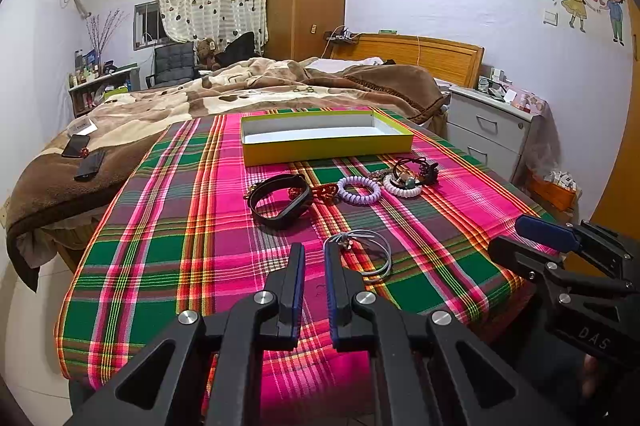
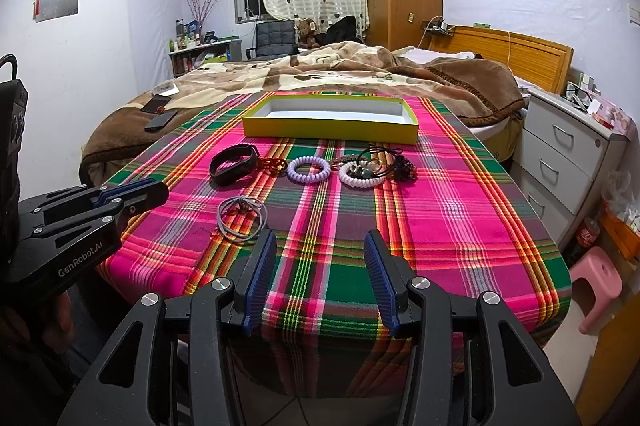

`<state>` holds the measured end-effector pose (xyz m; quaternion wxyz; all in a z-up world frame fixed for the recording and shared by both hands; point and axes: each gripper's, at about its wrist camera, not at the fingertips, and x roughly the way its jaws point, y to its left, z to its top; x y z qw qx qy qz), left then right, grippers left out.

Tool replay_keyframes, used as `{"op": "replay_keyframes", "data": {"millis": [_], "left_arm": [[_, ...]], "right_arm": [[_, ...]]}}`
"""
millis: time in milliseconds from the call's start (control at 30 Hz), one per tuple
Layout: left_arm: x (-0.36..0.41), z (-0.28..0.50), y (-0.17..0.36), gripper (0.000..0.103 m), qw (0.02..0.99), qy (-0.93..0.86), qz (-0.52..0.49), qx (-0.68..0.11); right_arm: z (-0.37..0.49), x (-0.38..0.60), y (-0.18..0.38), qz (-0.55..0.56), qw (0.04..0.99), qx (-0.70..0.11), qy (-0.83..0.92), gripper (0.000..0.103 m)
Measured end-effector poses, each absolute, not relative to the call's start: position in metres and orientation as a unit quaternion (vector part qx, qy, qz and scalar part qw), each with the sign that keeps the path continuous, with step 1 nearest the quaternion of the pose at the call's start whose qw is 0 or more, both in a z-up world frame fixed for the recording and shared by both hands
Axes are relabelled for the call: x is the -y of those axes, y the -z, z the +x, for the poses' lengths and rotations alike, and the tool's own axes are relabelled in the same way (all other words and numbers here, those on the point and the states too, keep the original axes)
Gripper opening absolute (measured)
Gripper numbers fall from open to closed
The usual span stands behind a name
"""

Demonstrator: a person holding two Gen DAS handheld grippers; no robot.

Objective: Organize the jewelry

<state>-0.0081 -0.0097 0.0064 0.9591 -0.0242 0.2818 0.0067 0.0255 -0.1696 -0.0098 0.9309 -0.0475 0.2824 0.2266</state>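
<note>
We see the jewelry in a row across the plaid-covered surface (image 2: 460, 210): a black band (image 2: 233, 165), a lilac coil ring (image 2: 308, 170), a white coil ring (image 2: 358, 175) tangled with dark cords and beads. Nearer us lie thin grey loops (image 2: 241, 213). Behind the row sits an empty yellow box (image 2: 330, 130). Our left claw (image 1: 314, 258) stands narrow with nothing between its pads, just beside the grey loops; our right claw (image 2: 320, 250) stands wide and empty.

yellow box (image 2: 330, 131), pink-green plaid cloth (image 2: 452, 210), lilac coil ties (image 2: 309, 170)
</note>
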Motion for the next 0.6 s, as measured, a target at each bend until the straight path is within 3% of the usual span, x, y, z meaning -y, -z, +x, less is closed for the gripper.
{"op": "replay_keyframes", "data": {"millis": [600], "left_arm": [[0.0119,-0.0087,-0.0074,0.009,0.959,-0.006,-0.023,-0.281]], "right_arm": [[0.0254,0.1696,0.0096,-0.048,0.931,-0.283,-0.227,0.046]]}}
